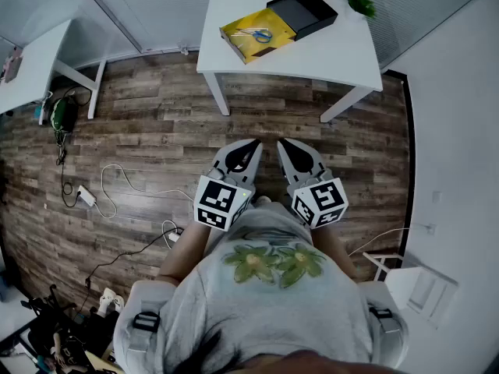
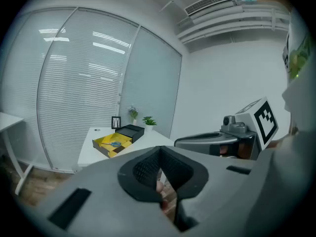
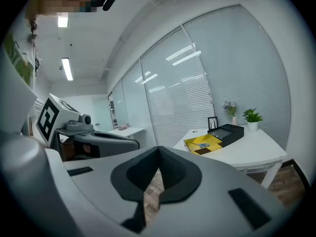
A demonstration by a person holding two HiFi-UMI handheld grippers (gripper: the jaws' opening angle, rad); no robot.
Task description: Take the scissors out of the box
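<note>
Scissors (image 1: 256,34) lie in the open yellow-lined box (image 1: 243,47) on the white table (image 1: 327,53) at the far side of the room, with the black lid (image 1: 306,11) just beside the box. In the head view I hold the left gripper (image 1: 253,143) and the right gripper (image 1: 283,143) close to my body over the wooden floor (image 1: 156,123), well apart from the table. Both have their jaws together and nothing in them. The scissors' long axis seems to run along the length of the box, blue handles toward the lid end, though they're too small for me to be sure.

In the left gripper view, the left gripper (image 2: 159,156) has its jaws closed on nothing. The box (image 2: 112,145) sits far ahead, and the scissors (image 2: 115,143) are a blue speck in it.

In the right gripper view, the right gripper (image 3: 158,154) is closed and empty too. The box (image 3: 205,143) is distant on the table (image 3: 247,154).

I judge the approach hasn't begun. Next I must walk up to the table, open one gripper, line its jaws across the scissors and lower into the box.
</note>
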